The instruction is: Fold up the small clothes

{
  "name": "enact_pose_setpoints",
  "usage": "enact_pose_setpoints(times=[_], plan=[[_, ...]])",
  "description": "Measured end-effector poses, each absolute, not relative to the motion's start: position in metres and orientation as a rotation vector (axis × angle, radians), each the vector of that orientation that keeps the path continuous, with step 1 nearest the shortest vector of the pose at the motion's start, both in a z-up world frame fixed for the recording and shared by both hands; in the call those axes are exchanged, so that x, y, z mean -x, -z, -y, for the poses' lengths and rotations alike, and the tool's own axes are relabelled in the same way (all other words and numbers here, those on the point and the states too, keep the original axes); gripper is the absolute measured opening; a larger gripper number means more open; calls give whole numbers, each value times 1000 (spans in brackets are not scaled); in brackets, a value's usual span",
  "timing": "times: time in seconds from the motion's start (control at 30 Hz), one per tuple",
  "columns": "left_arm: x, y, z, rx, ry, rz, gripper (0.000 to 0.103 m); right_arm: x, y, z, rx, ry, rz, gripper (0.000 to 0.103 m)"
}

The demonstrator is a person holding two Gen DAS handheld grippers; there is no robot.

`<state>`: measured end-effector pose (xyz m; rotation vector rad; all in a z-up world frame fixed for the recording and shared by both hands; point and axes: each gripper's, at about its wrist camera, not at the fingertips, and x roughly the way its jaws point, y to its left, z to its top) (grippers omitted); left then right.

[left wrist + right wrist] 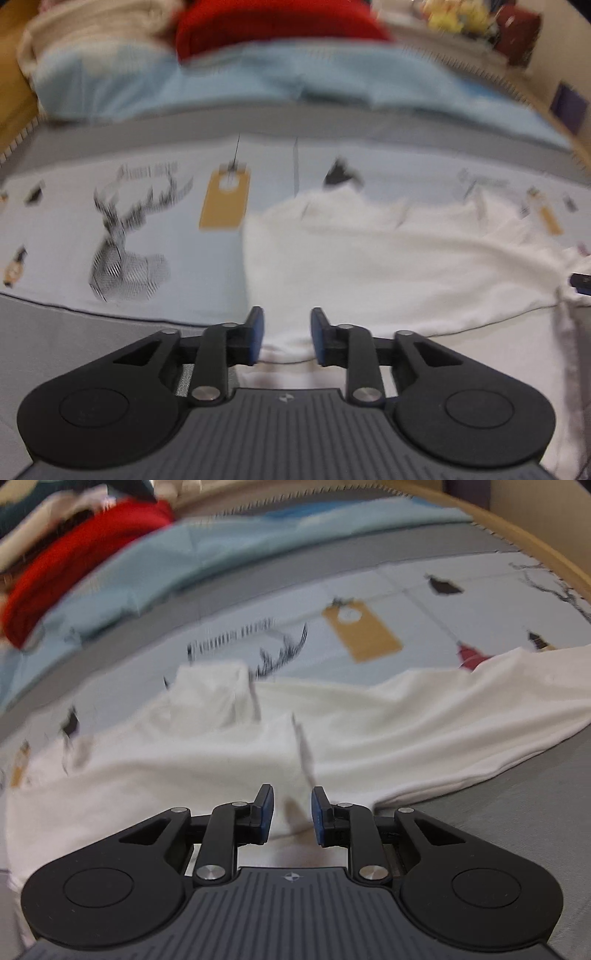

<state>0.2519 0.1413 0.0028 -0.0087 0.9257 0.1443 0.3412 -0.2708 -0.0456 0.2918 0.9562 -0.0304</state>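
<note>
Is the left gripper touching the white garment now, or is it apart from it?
Cannot tell. In the left wrist view the left gripper stands open over the white garment, nothing clamped between the pads, but blur hides whether the fingertips rest on the cloth.

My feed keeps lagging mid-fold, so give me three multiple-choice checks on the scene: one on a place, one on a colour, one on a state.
1. Where does the white garment lie?
A. on the printed sheet
B. in a basket
C. on a chair

2. What colour is the bundle at the far end of the bed?
A. green
B. red
C. black

3. How is the left tool?
A. shut on a sock
B. clamped on the garment
C. open, holding nothing

Key: 1 A, the garment spreads over the sheet with the deer print. 2 B, the bundle is bright red in both views. 3 C, a clear gap shows between its pads.
</note>
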Motion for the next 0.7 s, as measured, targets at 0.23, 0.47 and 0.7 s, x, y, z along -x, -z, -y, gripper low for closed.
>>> enact_pose_setpoints(times=[0.23,0.47,0.7], plan=[[-189,-42,-85,-22,-76,-828,43,-306,14,341,-411,98,-797,23],[-186,6,-41,-181,-64,-846,43,-274,30,452,-519,318,-676,4],[-206,21,-37,-210,-60,-853,43,-256,85,575,-768,563,-615,23]])
